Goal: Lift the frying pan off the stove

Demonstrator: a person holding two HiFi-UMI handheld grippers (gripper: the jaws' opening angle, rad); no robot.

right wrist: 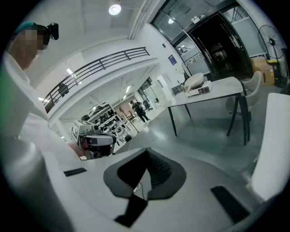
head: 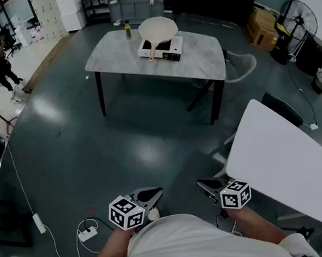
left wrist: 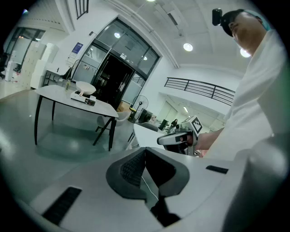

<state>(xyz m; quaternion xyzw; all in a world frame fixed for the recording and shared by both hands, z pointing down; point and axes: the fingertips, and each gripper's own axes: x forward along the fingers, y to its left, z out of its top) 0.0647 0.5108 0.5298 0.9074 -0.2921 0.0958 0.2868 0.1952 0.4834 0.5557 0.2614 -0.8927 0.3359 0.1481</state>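
A pale frying pan [head: 158, 30] with a wooden handle rests on a white single-burner stove [head: 161, 48], on the grey table [head: 198, 58] far ahead. In the left gripper view the pan [left wrist: 85, 87] shows small at the left; in the right gripper view the pan [right wrist: 195, 81] sits on the distant table. My left gripper [head: 156, 195] and right gripper [head: 201, 185] are held close to my body, far from the pan. Both are shut with nothing between the jaws [left wrist: 144, 156] [right wrist: 146, 158].
A small bottle [head: 128, 31] stands on the grey table beside the stove. A white table [head: 282, 166] stands at my right with a dark chair [head: 282, 108] behind it. A power strip and cable [head: 86, 232] lie on the floor at my left. A chair [head: 242, 65] stands by the grey table.
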